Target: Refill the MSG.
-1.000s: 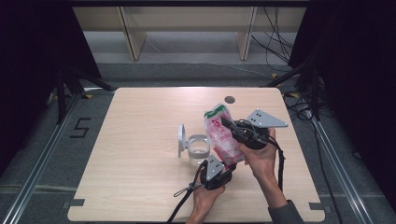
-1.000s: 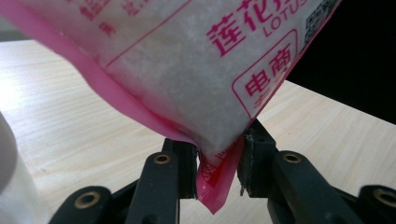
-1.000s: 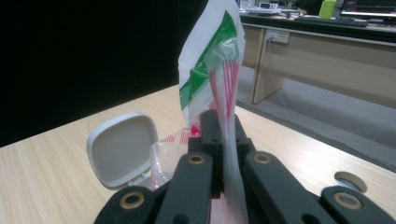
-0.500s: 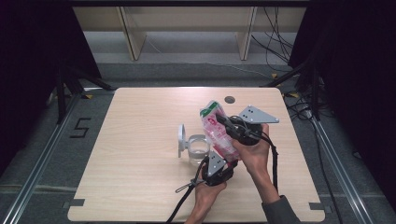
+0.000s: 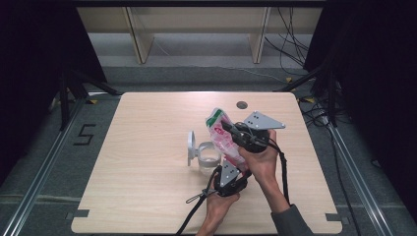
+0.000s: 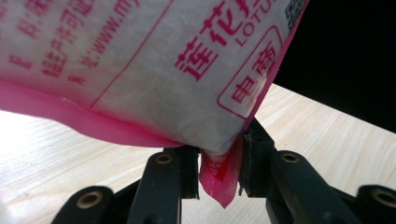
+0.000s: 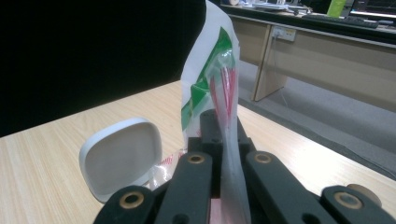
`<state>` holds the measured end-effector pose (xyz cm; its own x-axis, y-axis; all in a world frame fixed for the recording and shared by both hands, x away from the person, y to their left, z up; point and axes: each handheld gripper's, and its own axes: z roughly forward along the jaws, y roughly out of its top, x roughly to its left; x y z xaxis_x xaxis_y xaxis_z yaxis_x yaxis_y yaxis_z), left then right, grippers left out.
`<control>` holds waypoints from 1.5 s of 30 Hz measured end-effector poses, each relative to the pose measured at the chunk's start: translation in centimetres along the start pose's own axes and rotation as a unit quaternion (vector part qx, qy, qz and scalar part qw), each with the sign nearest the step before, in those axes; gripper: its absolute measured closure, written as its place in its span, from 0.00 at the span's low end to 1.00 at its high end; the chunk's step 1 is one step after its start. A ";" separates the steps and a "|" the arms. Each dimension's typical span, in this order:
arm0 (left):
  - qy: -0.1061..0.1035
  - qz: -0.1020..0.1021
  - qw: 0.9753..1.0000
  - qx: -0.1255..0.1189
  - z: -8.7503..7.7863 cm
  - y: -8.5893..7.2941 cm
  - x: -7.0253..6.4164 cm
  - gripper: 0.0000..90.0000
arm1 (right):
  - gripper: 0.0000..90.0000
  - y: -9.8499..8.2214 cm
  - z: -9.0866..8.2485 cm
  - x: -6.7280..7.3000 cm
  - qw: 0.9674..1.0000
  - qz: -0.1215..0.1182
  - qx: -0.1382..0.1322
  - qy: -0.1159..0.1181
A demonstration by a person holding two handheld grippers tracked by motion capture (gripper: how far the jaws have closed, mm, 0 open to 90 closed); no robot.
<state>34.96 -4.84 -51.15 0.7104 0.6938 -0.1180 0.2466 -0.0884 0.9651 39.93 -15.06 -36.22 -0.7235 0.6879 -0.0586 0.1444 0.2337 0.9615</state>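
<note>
A pink and white plastic bag with a green-striped top hangs tilted above the table, held between both grippers. My left gripper clamps the bag's pink bottom corner from below, near the front edge. My right gripper is shut on the bag's thin upper part, with its grey plate pointing right. Just left of the bag a clear container stands on the table with its white lid raised on edge; the lid also appears in the right gripper view, beside the jaws.
The wooden table has a small round grommet near its far edge. Cables trail from both grippers toward the front edge. Wooden furniture legs and loose cables stand on the floor beyond the table.
My right gripper and the bag's top have shifted slightly left, tilting the bag more toward the container. The left gripper has stayed where it was.
</note>
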 end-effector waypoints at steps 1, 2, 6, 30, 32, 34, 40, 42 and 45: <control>-0.002 -0.001 1.000 0.001 0.0 0.0 0.0 0.80 | 1.00 0.0 0.0 0.1 1.000 0.006 0.004 -0.006; -0.003 -0.001 1.000 0.000 0.1 0.0 0.1 0.80 | 1.00 0.0 0.1 -0.1 1.000 -0.007 0.002 -0.008; -0.005 -0.005 1.000 -0.001 0.3 -0.1 0.2 0.81 | 1.00 -0.1 0.4 0.0 1.000 -0.010 0.007 -0.003; -0.008 -0.008 1.000 -0.016 0.4 -0.3 0.4 0.82 | 1.00 -0.1 1.8 1.0 0.999 -0.023 0.027 0.000; -0.010 -0.011 1.000 -0.020 0.4 -0.2 0.3 0.82 | 1.00 -0.1 1.8 1.1 0.999 -0.026 0.025 -0.004; -0.010 -0.012 1.000 -0.022 0.4 -0.2 0.3 0.82 | 1.00 0.0 1.8 1.2 0.999 -0.030 0.030 -0.005; -0.013 -0.014 1.000 -0.022 0.5 -0.2 0.2 0.82 | 1.00 0.0 2.1 1.3 0.999 -0.033 0.028 -0.009; -0.014 -0.012 1.000 -0.021 0.4 -0.1 0.2 0.82 | 1.00 -0.1 2.1 1.3 0.999 -0.030 0.037 0.001; -0.016 -0.011 0.999 -0.027 0.5 0.1 0.2 0.82 | 1.00 0.1 2.0 1.5 0.999 -0.033 0.029 -0.005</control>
<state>35.44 -5.01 -51.23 0.7263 0.6717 -0.1459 0.2265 -0.0334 0.9734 40.20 -12.61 -36.78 -0.7252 0.6773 -0.1237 0.1361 0.3171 0.9386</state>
